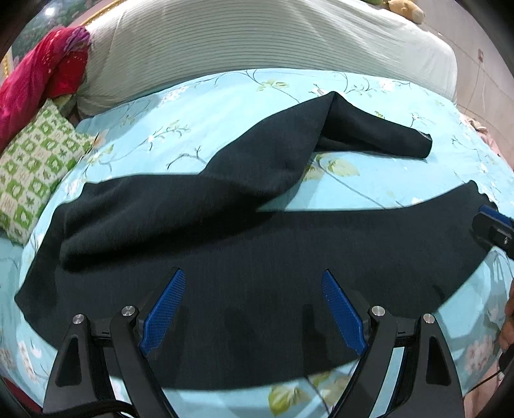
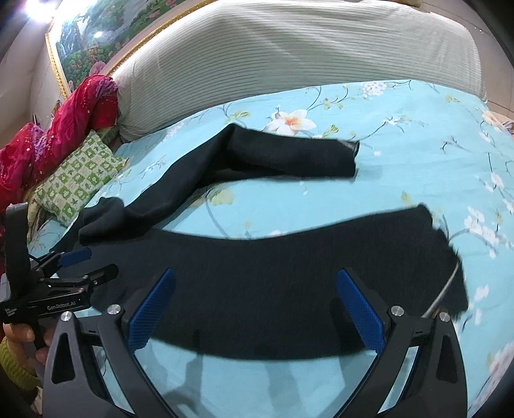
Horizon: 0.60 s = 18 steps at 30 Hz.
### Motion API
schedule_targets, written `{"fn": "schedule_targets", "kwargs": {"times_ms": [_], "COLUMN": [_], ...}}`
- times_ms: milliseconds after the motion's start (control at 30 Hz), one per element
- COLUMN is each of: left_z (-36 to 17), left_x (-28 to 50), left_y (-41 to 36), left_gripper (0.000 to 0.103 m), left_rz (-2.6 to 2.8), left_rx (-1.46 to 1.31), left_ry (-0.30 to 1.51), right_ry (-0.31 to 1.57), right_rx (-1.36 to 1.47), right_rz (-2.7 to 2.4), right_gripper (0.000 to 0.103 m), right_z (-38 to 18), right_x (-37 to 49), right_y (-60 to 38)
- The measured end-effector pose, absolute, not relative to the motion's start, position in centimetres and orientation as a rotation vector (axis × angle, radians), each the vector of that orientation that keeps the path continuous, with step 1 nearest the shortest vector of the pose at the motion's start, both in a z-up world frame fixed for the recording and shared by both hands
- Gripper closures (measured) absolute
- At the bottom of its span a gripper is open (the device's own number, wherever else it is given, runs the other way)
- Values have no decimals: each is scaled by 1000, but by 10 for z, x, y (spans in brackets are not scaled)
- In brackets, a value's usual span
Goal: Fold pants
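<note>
Black pants lie spread on a bed with a light blue floral sheet. The near leg runs flat from left to right. The far leg is bent back on itself, its hem at the far right. My left gripper is open, hovering over the near leg close to the waist end. My right gripper is open over the same leg nearer its hem. The left gripper shows at the left edge of the right wrist view. The right gripper shows at the right edge of the left wrist view.
A grey-white ribbed cover lies across the back of the bed. A green patterned pillow and red cloth sit at the far left. A framed landscape picture hangs on the wall. A stuffed toy lies far right.
</note>
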State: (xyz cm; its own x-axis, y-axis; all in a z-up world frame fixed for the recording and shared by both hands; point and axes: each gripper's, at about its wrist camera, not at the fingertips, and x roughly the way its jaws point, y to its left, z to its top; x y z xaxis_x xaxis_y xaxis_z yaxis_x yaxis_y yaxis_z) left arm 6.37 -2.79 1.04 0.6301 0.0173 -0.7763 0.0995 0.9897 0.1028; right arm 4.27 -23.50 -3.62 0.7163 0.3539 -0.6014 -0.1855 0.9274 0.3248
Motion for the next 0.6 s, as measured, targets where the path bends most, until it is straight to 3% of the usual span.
{"fn": "schedule_targets", "kwargs": {"times_ms": [600], "left_z": [-1], "left_x": [181], "left_y": [-80], "left_gripper": [16], "left_rz": [-37], "left_rx": [306], "left_ry": [954], "right_ry": [839], "right_rx": [264], "right_rz": [272], "right_gripper": [2], "right_z": [-20], "right_x": [176], "right_y": [-286]}}
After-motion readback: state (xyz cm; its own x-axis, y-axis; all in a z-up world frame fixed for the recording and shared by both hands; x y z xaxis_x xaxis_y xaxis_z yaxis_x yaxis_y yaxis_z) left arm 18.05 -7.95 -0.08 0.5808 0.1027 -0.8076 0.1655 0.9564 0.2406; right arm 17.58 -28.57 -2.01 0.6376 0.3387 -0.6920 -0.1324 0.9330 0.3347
